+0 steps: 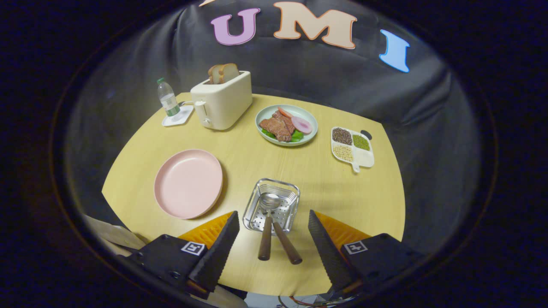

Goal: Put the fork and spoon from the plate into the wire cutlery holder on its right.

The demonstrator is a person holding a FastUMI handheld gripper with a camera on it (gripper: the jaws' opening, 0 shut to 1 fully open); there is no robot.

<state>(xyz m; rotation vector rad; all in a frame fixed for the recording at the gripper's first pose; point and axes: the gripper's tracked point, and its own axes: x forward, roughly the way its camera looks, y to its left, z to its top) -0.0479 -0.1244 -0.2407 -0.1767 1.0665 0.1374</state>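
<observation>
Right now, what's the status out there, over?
Gripper open, fingers apart, holding nothing. Fork and spoon already in the wire cutlery holder, brown handles sticking out between the fingers. Pink plate bare. Nothing in the way.

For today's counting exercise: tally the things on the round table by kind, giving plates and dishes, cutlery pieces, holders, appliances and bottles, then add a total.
Plates and dishes: 4 (pink plate, food plate, divided dish, small tray)
Cutlery: 2 (spoon, fork)
Holders: 1 (wire cutlery holder)
Appliances: 1 (toaster)
Bottles: 1 (water bottle)
Total: 9
The open gripper isn't counted.
</observation>
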